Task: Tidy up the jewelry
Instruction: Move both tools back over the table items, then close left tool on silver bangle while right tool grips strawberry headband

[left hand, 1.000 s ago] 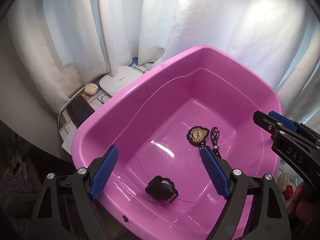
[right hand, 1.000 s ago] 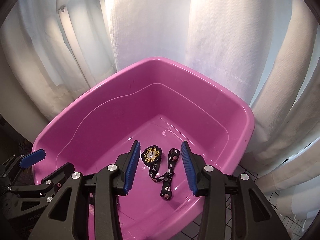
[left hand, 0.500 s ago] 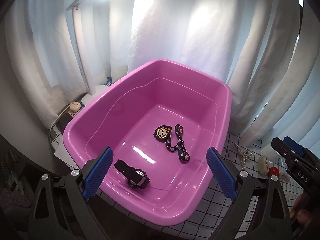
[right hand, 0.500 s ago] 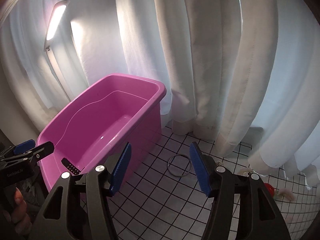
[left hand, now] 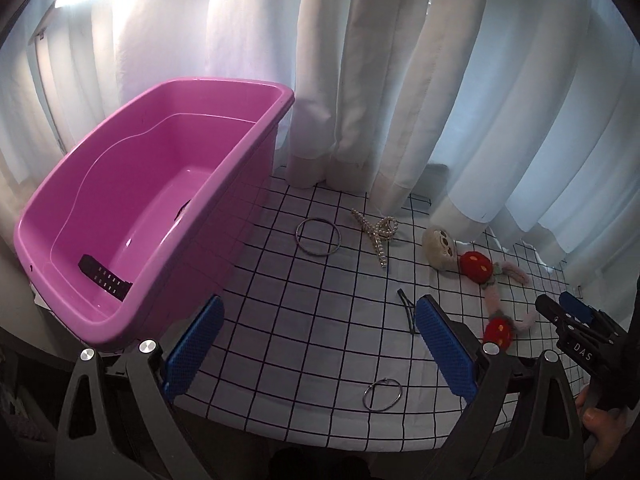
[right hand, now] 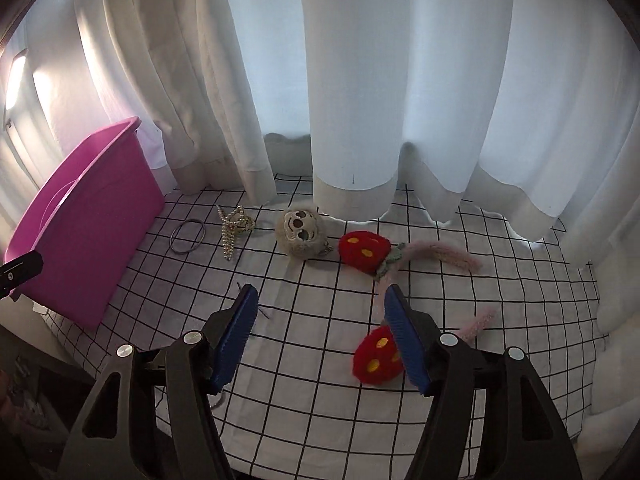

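Note:
The pink tub (left hand: 224,184) stands at the left on the checked cloth, with a black watch strap (left hand: 104,278) showing inside. On the cloth lie a metal bangle (left hand: 318,236), a pearl hair claw (left hand: 376,232), a dark hair pin (left hand: 408,308) and a small ring (left hand: 382,394). My left gripper (left hand: 320,308) hovers open and empty above the cloth beside the tub. My right gripper (right hand: 320,294) is open and empty over the cloth, nearer the red strawberry plush (right hand: 376,354). The right wrist view also shows the bangle (right hand: 188,236), claw (right hand: 232,228) and tub (right hand: 80,224).
A plush keychain with a beige head (right hand: 300,232), a second strawberry (right hand: 362,256) and pink cords lies at the right. White curtains (right hand: 360,80) hang along the back, touching the cloth. The cloth's front edge drops off below the grippers.
Both grippers swung right, from above the tub's inside to over the checked cloth. The right jaws spread wider after leaving the black strap keychain lying in the tub.

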Tool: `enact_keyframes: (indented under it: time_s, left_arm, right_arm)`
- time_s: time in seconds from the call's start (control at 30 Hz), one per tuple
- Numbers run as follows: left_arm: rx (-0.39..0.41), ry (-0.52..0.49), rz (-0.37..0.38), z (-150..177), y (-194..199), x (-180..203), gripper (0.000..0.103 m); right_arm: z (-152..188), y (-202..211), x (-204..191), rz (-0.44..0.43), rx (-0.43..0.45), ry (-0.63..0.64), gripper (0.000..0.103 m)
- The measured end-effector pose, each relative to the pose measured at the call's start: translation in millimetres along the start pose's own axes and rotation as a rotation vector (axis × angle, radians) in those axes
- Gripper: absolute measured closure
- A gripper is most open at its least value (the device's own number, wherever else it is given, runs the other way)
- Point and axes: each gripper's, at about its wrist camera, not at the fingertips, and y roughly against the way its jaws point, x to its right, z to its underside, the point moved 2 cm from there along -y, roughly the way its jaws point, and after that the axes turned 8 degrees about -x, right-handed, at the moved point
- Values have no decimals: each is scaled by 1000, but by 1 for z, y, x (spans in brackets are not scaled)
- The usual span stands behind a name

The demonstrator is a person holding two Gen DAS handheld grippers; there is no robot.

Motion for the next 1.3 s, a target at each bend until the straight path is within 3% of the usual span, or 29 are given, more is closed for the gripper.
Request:
enact_keyframes:
  time_s: [0.17,0.47,0.9,1.3]
  left_arm:
    - [-80,-17,3,35,-40,20,9]
    - [-178,0,-68,82,-93,35,9]
    - [-236,16,-115,107,-135,52,9]
    - [-285,35,-93,113,-158,71,9]
  right_arm:
    - [19,-24,28,5,-47,24,40]
    - [30,-73,45,-15,-115,138,40]
    - [34,-116,52,-49,-160,226,40]
    - [26,-119,52,-105,-133,253,40]
